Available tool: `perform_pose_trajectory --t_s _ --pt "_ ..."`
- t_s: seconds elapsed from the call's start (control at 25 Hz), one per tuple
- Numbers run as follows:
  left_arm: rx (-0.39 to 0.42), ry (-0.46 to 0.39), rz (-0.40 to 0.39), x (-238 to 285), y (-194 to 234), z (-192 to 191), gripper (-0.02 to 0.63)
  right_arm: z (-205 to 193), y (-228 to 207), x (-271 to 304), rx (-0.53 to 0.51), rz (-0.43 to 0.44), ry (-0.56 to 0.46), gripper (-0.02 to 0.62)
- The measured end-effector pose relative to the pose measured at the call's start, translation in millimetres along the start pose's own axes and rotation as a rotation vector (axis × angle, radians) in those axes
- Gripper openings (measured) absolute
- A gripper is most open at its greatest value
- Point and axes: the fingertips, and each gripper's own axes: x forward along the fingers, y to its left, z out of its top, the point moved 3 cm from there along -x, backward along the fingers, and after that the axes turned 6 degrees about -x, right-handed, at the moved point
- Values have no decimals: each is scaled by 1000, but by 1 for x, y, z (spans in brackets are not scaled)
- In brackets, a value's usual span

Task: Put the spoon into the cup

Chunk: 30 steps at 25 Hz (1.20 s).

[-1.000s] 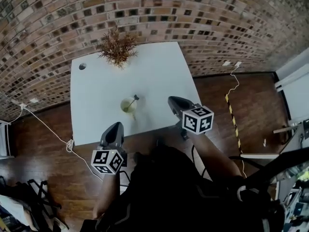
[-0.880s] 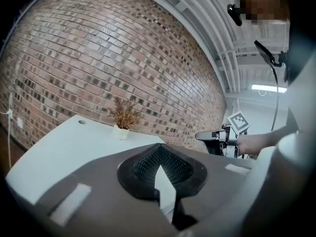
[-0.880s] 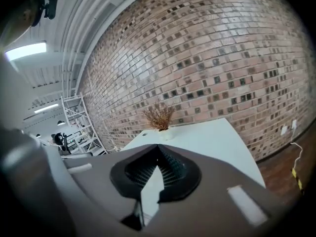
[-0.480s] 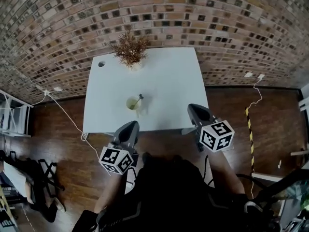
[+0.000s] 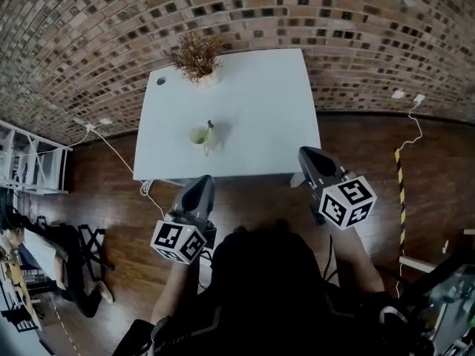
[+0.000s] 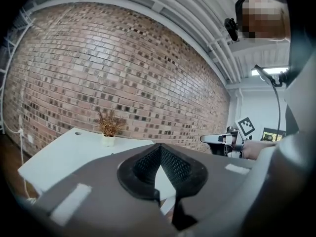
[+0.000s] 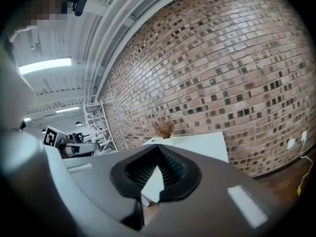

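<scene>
My left claw (image 5: 199, 193) and right claw (image 5: 312, 162) are both closed on nothing, held off the table's (image 5: 260, 95) near edge. The spoon (image 5: 209, 126) already stands in the cup (image 5: 198, 136), by that edge, left of middle. I judge the job done; next I only rest.

This looks like a lab or test studio in a converted industrial room. A long bare brick wall (image 5: 297, 13) rises over a dark wooden floor (image 5: 89, 206), and white pipes (image 6: 197, 28) and a strip light (image 7: 44, 65) run along the open ceiling. One plain white counter (image 5: 260, 124) stands alone. Yellow-and-black striped tape (image 5: 401, 199) marks the floor, and a white metal shelf rack (image 5: 33, 162) stands to one side.
</scene>
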Motion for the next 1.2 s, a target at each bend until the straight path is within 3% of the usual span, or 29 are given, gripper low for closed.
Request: perform_pose_trajectory --t_s 0.36,0.56,0.72,0.92,1.08,1.2 --pt "27 -2 -122 -31 -17 -4 -6 -7 48 -43 -35 -31 -13 6" --pt "-29 3 -192 -59 -13 -16 -6 -7 73 -66 -54 -119 20 6" --pt "10 12 -234 -68 -18 -21 -6 -12 94 -81 -71 -118 14 6" --pt "28 -39 -181 -89 -41 -4 -6 -10 102 -102 -74 -69 -23 6" --pt "41 -81 -149 -98 -59 9 -6 11 107 -116 -221 -26 -53 6" --pt "73 -65 -149 -98 -75 6 -6 15 100 -123 -226 -42 -71 6"
